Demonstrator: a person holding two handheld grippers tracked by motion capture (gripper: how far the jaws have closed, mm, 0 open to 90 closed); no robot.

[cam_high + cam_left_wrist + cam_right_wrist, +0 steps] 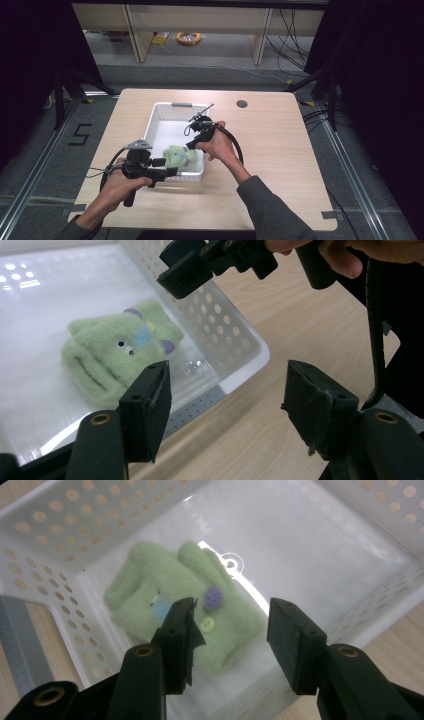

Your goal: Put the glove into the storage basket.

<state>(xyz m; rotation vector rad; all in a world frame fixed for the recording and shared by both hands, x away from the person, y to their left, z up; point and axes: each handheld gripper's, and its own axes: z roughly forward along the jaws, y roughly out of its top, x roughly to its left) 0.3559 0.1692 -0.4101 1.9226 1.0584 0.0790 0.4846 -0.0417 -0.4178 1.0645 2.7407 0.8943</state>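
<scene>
Pale wooden table (280, 165), white basket (165, 112), green plush toy (185, 615) lying inside: left gripper (227, 405) and right gripper (232, 630) both gape empty, so a careless bump could shove the basket.

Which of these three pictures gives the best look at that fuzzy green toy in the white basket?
The left gripper view: the green toy lies unobstructed, eyes and patches plain. In the right gripper view a jaw covers part of it. In the high view it is small, at the white basket's near end.
</scene>
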